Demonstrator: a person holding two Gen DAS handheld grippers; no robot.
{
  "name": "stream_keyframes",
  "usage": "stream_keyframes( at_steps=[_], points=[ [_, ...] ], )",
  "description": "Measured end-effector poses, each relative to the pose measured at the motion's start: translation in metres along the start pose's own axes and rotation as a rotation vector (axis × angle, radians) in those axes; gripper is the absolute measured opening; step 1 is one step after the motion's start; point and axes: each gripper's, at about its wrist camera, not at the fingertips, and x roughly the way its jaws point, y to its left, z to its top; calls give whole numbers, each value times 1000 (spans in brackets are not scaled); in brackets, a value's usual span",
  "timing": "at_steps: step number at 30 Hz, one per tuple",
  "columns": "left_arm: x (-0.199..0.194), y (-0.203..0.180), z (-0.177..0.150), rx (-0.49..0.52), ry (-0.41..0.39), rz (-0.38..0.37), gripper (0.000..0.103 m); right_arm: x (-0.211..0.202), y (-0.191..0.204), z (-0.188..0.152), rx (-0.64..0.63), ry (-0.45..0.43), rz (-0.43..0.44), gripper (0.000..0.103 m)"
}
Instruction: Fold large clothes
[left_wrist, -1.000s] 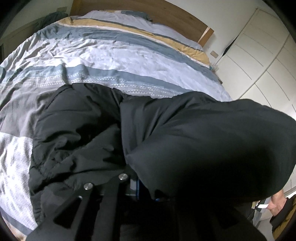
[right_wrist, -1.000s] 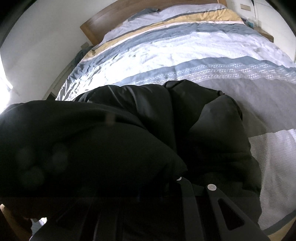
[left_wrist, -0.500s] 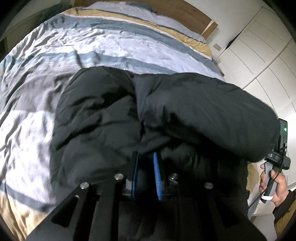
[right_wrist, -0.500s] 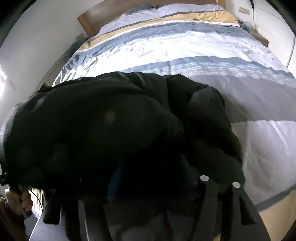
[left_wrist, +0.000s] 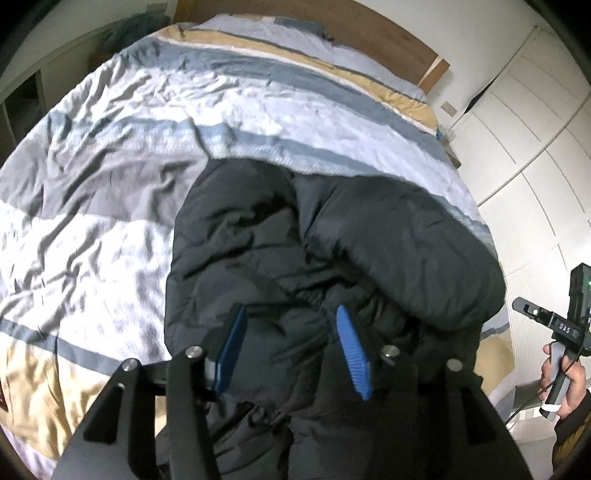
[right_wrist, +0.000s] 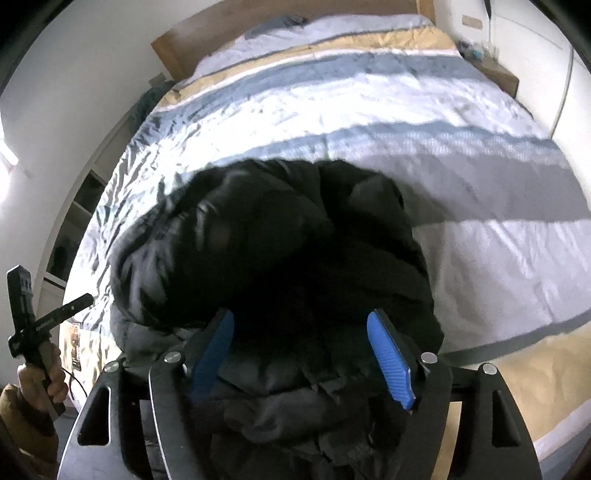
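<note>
A black puffy jacket (left_wrist: 332, 240) lies bunched on the striped bed, with a thick fold rolled over its right side. My left gripper (left_wrist: 291, 314) hovers just above the jacket's near part. Its blue pads (left_wrist: 351, 350) stand apart and its jaws are opening, with only loose fabric below them. In the right wrist view the same jacket (right_wrist: 295, 240) is a dark mound. My right gripper (right_wrist: 300, 315) hangs over its near edge with its jaws opening wide and nothing pressed between the pads. Each view shows the other gripper in a hand at its edge.
The striped duvet (left_wrist: 110, 184) covers the bed around the jacket, up to a wooden headboard (left_wrist: 369, 33). White wardrobe doors (left_wrist: 535, 129) stand to the right of the bed. A nightstand (right_wrist: 495, 74) is by the headboard and open shelves (right_wrist: 74, 221) line the left wall.
Both grippers let go of the jacket, opened, and rose back from it. The lifted fold dropped onto the jacket, which now lies lower and farther from both cameras.
</note>
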Motion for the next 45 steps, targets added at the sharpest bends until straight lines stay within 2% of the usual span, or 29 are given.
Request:
stream_keyframes(
  at_steps=[6, 10, 16, 21, 29, 32, 38, 45],
  points=[
    [-4, -28, 32, 29, -25, -27, 50, -11, 20, 30, -40, -66, 53, 81],
    [5, -46, 47, 57, -31, -29, 50, -4, 37, 46, -82, -76, 86, 82],
    [35, -68, 62, 88, -15, -23, 50, 14, 62, 62, -149, -79, 115, 82],
    [65, -70, 57, 100, 20, 1, 50, 37, 73, 68, -201, -53, 110, 82],
    [104, -59, 34, 131, 72, 47, 50, 84, 64, 48, -219, 50, 76, 82],
    [116, -51, 22, 125, 90, 49, 59, 100, 60, 37, -233, 82, 59, 83],
    [133, -43, 2, 134, 89, 62, 69, 125, 53, 18, -250, 109, 38, 87],
    [132, -41, -6, 150, 94, 74, 70, 137, 46, 2, -273, 131, 21, 87]
  ],
)
